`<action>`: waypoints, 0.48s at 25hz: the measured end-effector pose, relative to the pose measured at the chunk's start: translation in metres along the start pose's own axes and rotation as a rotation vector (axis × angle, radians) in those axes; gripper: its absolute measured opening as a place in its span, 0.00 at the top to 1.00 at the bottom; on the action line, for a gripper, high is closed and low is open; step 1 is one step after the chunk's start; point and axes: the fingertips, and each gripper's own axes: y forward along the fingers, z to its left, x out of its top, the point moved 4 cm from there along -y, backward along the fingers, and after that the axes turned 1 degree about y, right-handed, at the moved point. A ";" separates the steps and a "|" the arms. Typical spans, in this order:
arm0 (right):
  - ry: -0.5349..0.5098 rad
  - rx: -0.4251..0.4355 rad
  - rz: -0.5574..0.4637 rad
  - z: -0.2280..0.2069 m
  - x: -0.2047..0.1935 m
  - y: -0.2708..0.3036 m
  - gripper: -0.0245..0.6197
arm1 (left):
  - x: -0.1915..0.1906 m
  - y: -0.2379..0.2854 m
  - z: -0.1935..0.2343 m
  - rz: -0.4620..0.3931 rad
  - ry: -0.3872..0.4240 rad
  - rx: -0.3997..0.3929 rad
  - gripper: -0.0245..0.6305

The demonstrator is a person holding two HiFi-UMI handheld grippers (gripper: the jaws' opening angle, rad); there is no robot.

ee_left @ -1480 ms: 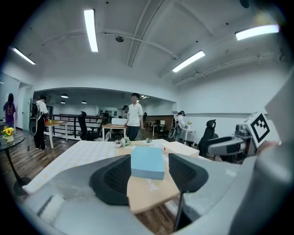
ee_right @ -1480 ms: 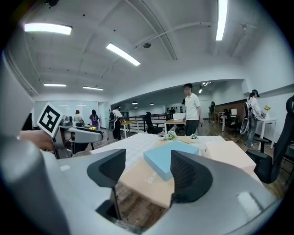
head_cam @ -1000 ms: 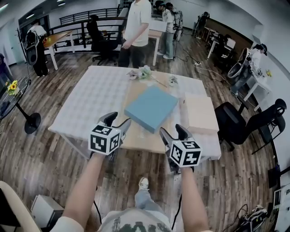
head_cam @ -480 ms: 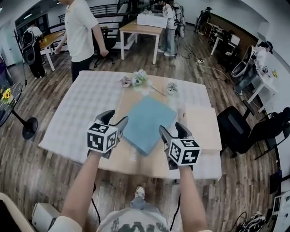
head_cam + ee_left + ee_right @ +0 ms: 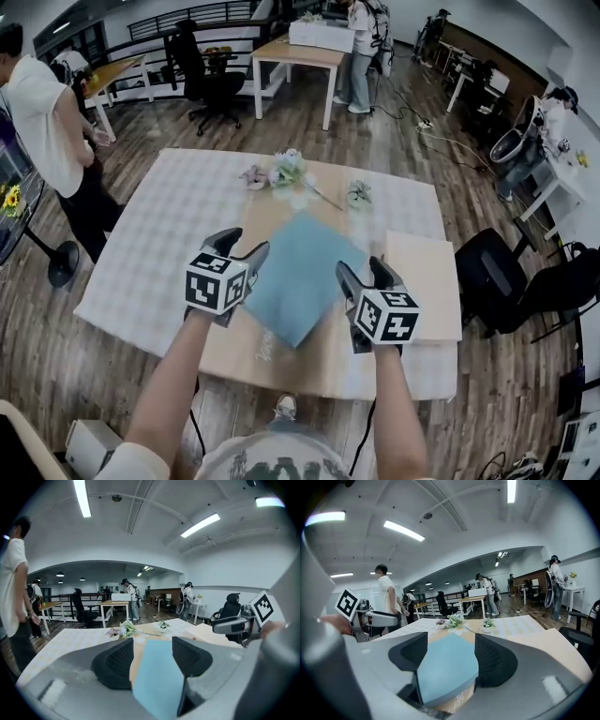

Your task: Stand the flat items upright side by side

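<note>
Both grippers have come forward over the near edge of the tabletop (image 5: 159, 234) since the earlier frames and now sit much closer to the blue slab, while a person in a pale shirt (image 5: 42, 117) has walked from behind the table round to its far left.

The left gripper (image 5: 242, 247) has its jaws spread and nothing clamped. Its tips sit just beside the left corner of the blue slab (image 5: 298, 277), and its own view shows the slab running away between the open pads; I can't tell whether they touch it.

The slab lies flat on a brown panel (image 5: 251, 354), turned diamond-wise with one corner pointing back at the person, so its left and right corners face the two grippers. It sits between them, about equally near to each.

The right gripper (image 5: 364, 272) is also spread and empty, its tips just beside the slab's right corner. A pale wooden board (image 5: 427, 281) lies flat further right, nearer this hand.

Tipping the slab upright likely calls for both grippers to close in on opposite edges.
</note>
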 end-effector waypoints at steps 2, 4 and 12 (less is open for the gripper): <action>0.007 0.002 0.005 -0.004 0.000 0.006 0.47 | 0.003 0.006 0.003 0.009 0.006 -0.002 0.57; 0.020 0.008 0.013 -0.006 -0.002 0.011 0.47 | 0.005 0.008 0.007 0.023 0.016 -0.003 0.56; 0.103 0.000 0.060 -0.008 -0.018 0.025 0.47 | 0.010 0.014 0.026 0.104 0.060 -0.058 0.55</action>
